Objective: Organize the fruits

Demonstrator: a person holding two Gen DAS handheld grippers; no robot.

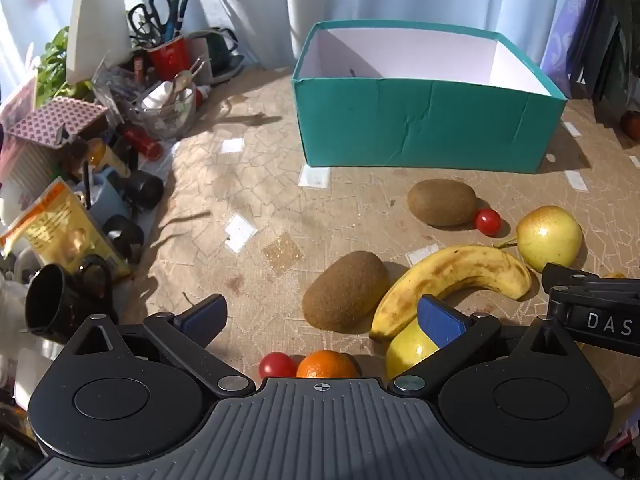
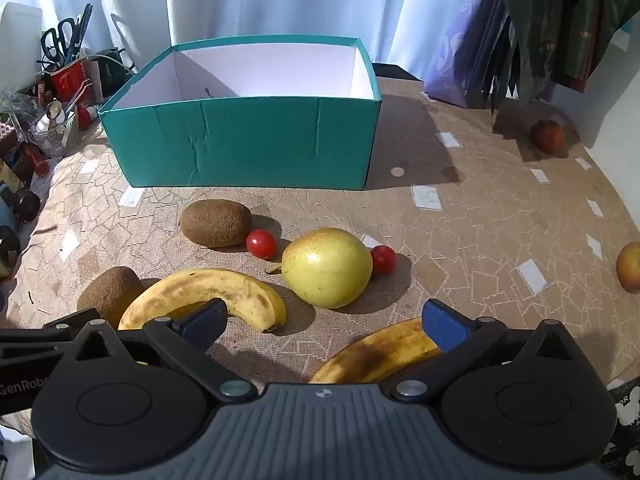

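Orange (image 1: 327, 364) and yellow fruit (image 1: 408, 350) half-hidden behind left gripper (image 1: 322, 318)

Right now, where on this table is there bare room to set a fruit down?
Bare cloth lies between the teal box, the clutter on the left and the near kiwi. More lies right of the box, toward the red apple. It is crowded around the banana and pear.
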